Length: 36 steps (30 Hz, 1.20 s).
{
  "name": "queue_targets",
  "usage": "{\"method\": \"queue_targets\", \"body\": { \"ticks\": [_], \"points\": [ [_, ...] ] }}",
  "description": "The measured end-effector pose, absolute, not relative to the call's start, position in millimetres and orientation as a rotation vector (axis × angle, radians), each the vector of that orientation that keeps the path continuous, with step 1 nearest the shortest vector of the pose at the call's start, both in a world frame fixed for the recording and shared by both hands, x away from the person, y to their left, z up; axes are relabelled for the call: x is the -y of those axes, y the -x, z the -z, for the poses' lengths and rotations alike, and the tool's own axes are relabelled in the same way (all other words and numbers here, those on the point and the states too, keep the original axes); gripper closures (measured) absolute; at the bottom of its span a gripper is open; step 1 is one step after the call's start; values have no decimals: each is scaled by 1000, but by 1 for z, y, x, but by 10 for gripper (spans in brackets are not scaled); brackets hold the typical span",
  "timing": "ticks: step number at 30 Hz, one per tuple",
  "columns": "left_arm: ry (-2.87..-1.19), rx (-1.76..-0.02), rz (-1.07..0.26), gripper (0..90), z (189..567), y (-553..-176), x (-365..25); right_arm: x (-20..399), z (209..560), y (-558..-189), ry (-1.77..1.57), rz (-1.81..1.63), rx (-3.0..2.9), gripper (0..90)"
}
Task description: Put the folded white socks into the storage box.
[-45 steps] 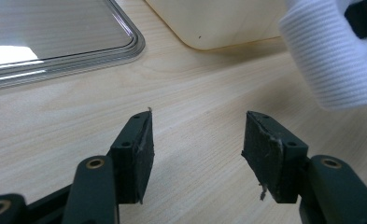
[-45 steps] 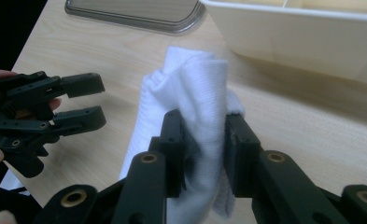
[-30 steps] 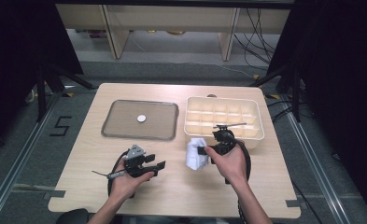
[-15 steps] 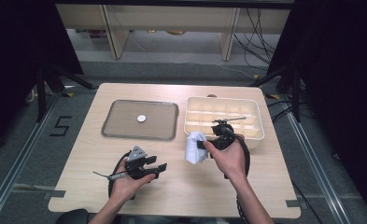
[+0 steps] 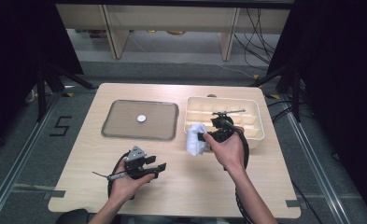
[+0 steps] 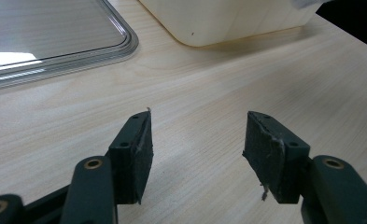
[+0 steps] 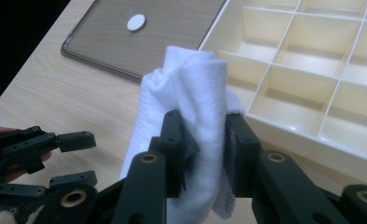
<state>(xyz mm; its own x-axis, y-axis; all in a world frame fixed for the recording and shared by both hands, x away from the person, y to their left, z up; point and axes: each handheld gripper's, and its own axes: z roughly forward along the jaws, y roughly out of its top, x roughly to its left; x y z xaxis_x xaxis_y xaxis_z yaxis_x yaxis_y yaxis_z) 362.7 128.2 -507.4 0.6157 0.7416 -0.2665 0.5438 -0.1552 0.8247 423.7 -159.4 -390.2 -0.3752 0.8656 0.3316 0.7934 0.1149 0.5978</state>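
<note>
Cloth (image 7: 190, 116) is clenched in right claw (image 7: 204, 149) beside the box (image 7: 312, 70); left claw (image 6: 195, 149) released; dangling folds could be snagged on box rim.

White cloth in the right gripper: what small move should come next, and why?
Probably carry the white cloth over the compartment box just beside it. The right gripper already pinches the cloth clear of the table; the left gripper rests open.
</note>
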Motion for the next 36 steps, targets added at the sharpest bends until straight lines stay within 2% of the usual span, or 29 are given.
{"method": "queue_targets", "body": {
  "ticks": [11,14,21,23,25,36],
  "points": [
    [-1822,-1031,-252,414,506,-362,-129,157,384,-430,-1734,-1058,-2243,722],
    [-1828,-1031,-254,414,505,-362,-128,161,387,-435,-1614,-1123,-2253,722],
    [-1825,-1032,-244,414,506,-362,-128,161,387,-441,-1613,-1166,-2261,722],
    [-1826,-1030,-242,414,506,-362,-128,158,384,-439,-1678,-1082,-2231,722],
    [-1832,-1027,-245,414,506,-362,-128,160,386,-443,-1568,-1087,-2254,722],
    [-1834,-1023,-255,412,506,-361,-127,158,384,-451,-1577,-1097,-2218,721]
  ]
}}
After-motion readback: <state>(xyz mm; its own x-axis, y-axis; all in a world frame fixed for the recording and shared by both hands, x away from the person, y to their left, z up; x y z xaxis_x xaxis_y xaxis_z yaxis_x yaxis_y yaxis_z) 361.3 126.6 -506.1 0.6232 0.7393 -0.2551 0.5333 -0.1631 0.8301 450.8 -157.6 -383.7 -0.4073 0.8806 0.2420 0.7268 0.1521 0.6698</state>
